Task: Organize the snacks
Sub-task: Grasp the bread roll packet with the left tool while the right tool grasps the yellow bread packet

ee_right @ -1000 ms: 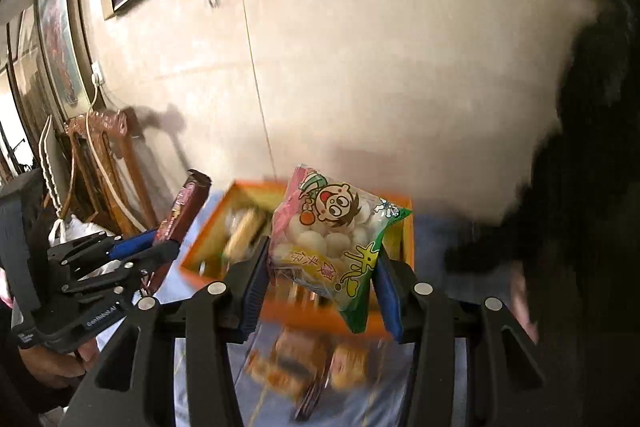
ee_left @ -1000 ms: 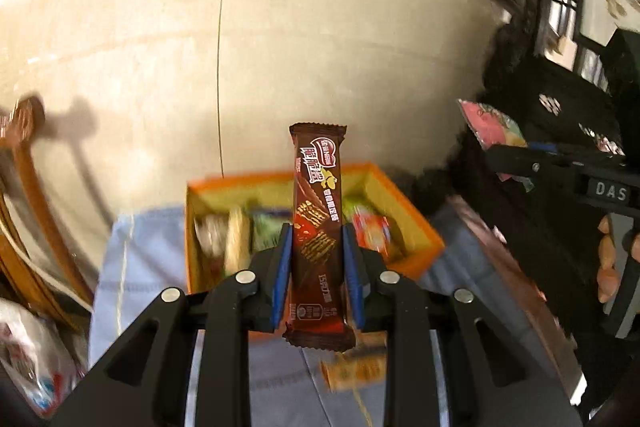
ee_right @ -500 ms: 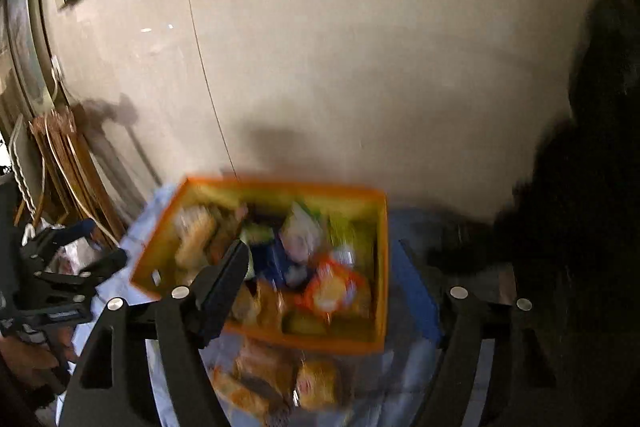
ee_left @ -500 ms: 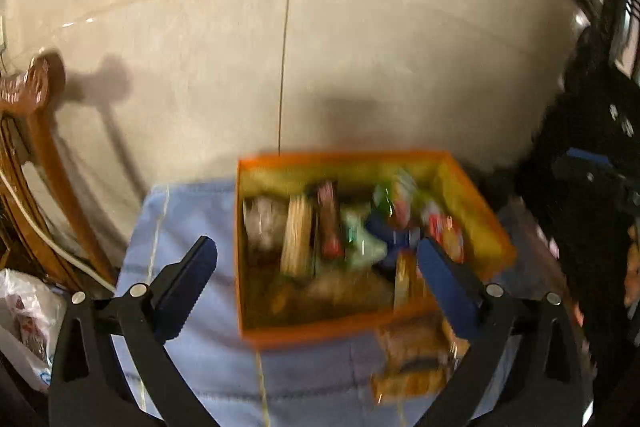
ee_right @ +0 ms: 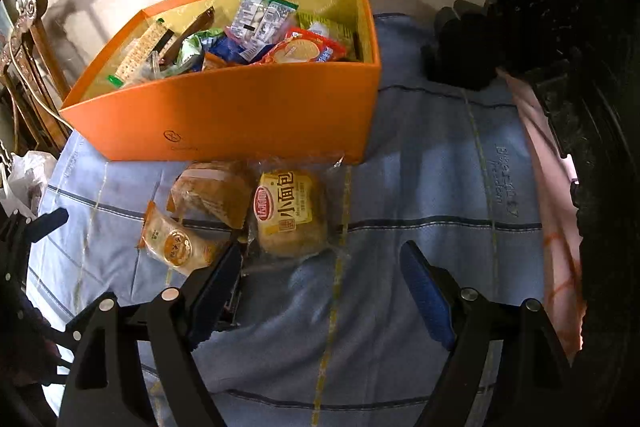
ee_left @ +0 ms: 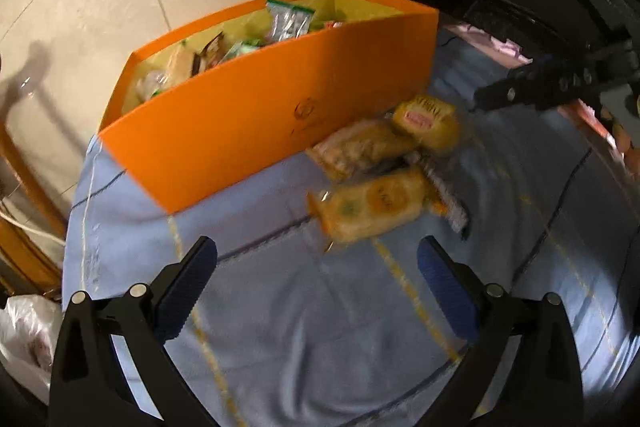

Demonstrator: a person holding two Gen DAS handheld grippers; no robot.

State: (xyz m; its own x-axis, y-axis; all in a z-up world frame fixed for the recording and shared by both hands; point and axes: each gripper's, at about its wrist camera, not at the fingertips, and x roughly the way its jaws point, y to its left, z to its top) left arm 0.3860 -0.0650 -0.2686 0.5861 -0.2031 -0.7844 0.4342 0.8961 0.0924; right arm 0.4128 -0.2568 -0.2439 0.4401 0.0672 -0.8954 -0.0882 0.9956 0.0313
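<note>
Although nothing had yet been gripped, the yellow mini-bread packet in clear crinkly film looked the likeliest next pick: light, soft and easily squashed, its wrapper slick and prone to sliding between flat pads. A gentle hold across the padded middle of the loaf, rather than on the thin sealed ends, seemed the safest choice, since the film edges would probably crumple and slip. It lay on the pale blue checked cloth covering the table, just in front of the tall orange cardboard box and touching a brown bread packet at its side. A flat orange pastry packet lay close by, nearer the left tool, and would likely be stiffer but more brittle. A dark thin wrapper was partly hidden beneath the heap. Inside the box, assorted bright packets were piled loosely.

The right tool hung over the cloth just short of the mini-bread packet, its jaws opening with nothing between them. The left tool was spread wide and empty above the cloth, the pastry packet just beyond its tips.
</note>
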